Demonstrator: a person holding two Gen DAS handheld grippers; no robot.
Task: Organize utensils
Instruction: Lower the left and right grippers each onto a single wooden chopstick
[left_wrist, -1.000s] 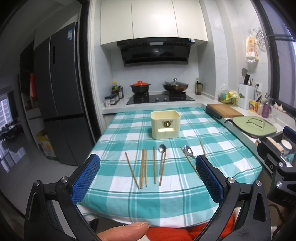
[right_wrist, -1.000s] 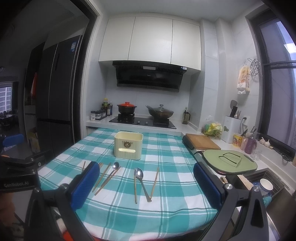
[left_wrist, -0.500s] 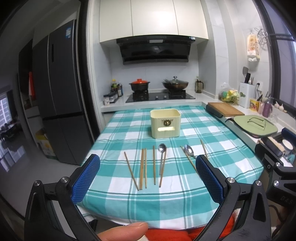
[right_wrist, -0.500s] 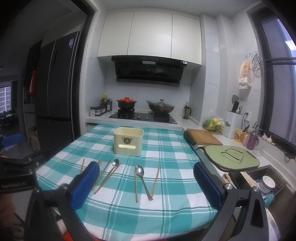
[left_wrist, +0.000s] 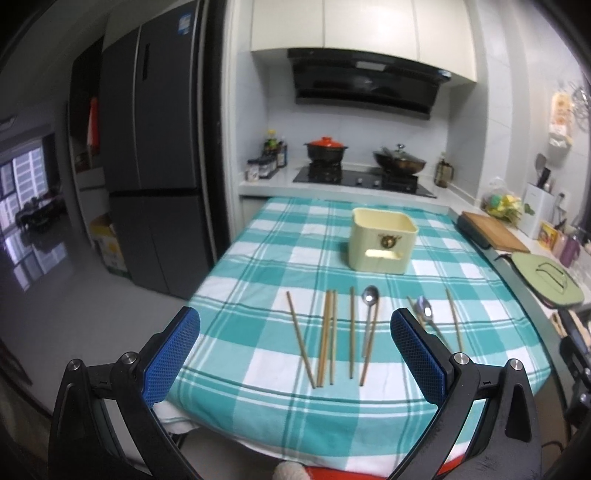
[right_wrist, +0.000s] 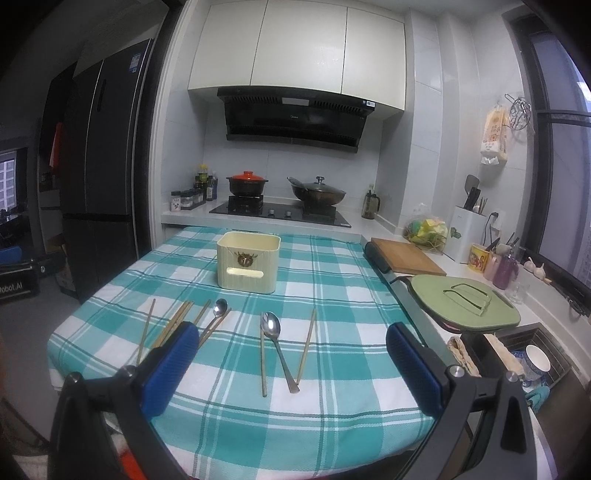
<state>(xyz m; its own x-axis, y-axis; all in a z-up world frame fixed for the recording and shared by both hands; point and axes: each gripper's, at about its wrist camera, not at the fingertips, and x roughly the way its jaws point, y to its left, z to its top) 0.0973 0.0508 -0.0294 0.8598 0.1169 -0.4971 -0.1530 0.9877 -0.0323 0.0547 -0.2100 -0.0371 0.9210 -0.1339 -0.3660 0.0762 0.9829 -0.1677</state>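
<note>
Before the cream square plastic utensil holder (right_wrist: 248, 264), wooden chopsticks (left_wrist: 327, 338) and steel spoons (right_wrist: 275, 347) are lying lengthwise, pointing toward it. Both grippers, left (left_wrist: 295, 354) and right (right_wrist: 286, 363), are hovering spread wide, empty; the right is nearer the spoon.

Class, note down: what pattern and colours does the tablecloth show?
The tablecloth is a teal and white check, clearest in the right wrist view.

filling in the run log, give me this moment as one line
phase: pre-grasp | left gripper: open, empty | right gripper: open, empty | chopsticks and spoons: flat on cloth | holder: upright behind them
</note>
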